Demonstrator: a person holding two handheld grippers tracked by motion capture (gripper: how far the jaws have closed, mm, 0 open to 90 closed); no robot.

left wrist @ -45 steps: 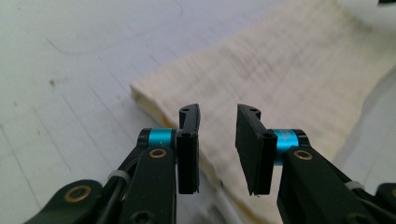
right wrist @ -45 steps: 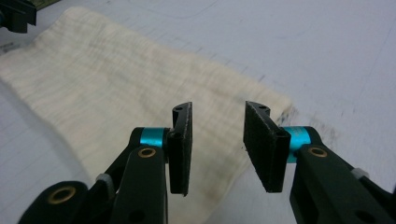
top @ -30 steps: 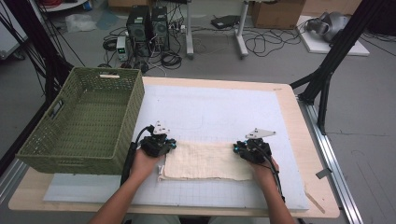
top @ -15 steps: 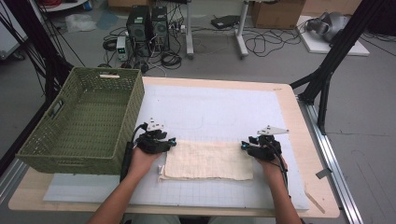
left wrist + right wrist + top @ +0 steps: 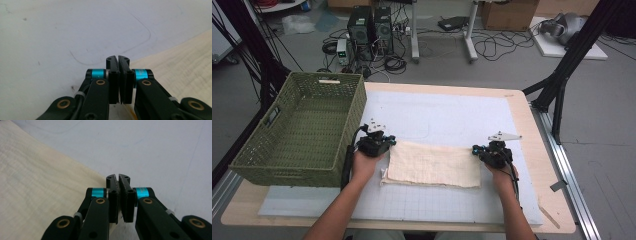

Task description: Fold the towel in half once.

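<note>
A cream cloth [image 5: 432, 164] lies folded into a long flat rectangle on the white gridded mat [image 5: 447, 112]. My left gripper [image 5: 381, 140] rests at the cloth's left end, its jaws shut. In the left gripper view the left gripper [image 5: 118, 60] has its pads together over bare mat, and the cloth [image 5: 180, 67] lies just to its right. My right gripper [image 5: 488, 149] sits at the cloth's right end. The right gripper [image 5: 118, 178] is also shut, with the cloth [image 5: 37, 175] to its left. I see no cloth between either pair of jaws.
A green woven basket [image 5: 357, 107] stands at the table's left, close to my left gripper. The wooden table edge [image 5: 542, 165] runs along the right. Black frame legs, cables and computers stand on the floor beyond the table.
Both grippers have slid slightly outward, the right one to the right and the left one to the left and forward. The cloth has stayed in place.
</note>
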